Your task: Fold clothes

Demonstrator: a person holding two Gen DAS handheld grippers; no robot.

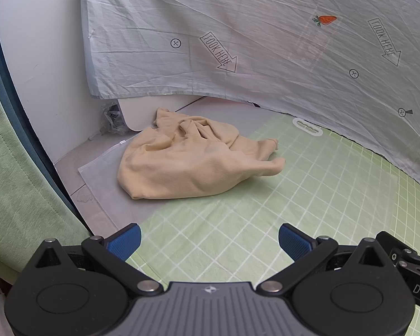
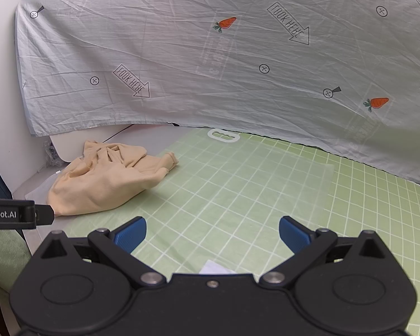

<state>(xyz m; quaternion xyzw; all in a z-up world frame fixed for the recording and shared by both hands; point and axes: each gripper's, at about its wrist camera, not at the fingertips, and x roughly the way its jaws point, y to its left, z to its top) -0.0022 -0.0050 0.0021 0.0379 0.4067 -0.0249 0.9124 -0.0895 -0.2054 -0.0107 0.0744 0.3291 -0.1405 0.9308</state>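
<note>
Beige, soft garment [image 1: 193, 159] is crumpled at the green mat's [image 1: 308, 196] far left edge. Left tongs [image 1: 210, 240] and right tongs [image 2: 212, 233] are held wide, empty. Gripping at a hem corner is advised.

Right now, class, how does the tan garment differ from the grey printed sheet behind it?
The tan garment lies crumpled in a heap; the grey printed sheet hangs spread out. The garment is plain tan; the sheet carries carrots and arrows. The garment is far smaller than the sheet. Both are creased cloth.
</note>
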